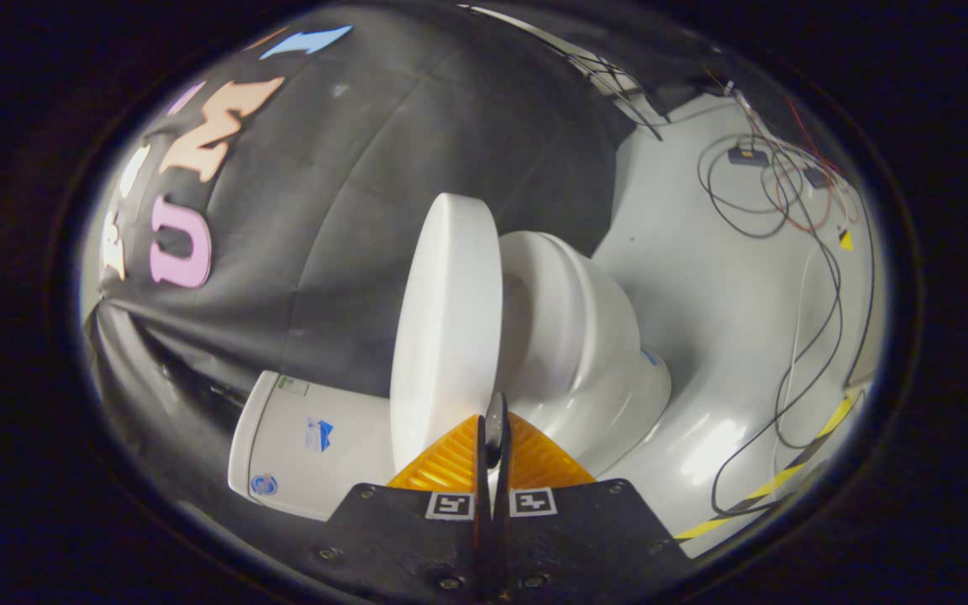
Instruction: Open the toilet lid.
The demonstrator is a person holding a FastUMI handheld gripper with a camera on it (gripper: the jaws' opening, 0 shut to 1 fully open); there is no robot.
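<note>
While I look along my fingers, the scene appears rolled sideways, and these lines give what it holds.

Tool: my tool (492, 437) sits at the bottom centre of the frame, its two fingers drawn together with only a thin dark slit between them.
Grip: a narrow sliver of the lid's rim seems to run up between the fingertips; I cannot tell for sure whether both fingers press on it.
Toilet lid: the white toilet lid (446, 328) rises from just ahead of my fingertips toward the middle of the frame, seen nearly edge-on and lifted well off the seat.
Gap: a shaded wedge opens between lid and seat, widest toward the upper centre.
Seat and bowl: the white toilet bowl (593, 336) with its seat lies right of the lid, centre-right in the frame.
Tank: the white tank (307, 445) lies in the lower left, beside the lid's near end, with small stickers on it.
Floor: the pale floor (702, 277) fills the right side.
Cables: loose black and red cables (786, 193) trail across the upper right.
Tape: a yellow-and-black tape strip (786, 479) crosses the lower right.
</note>
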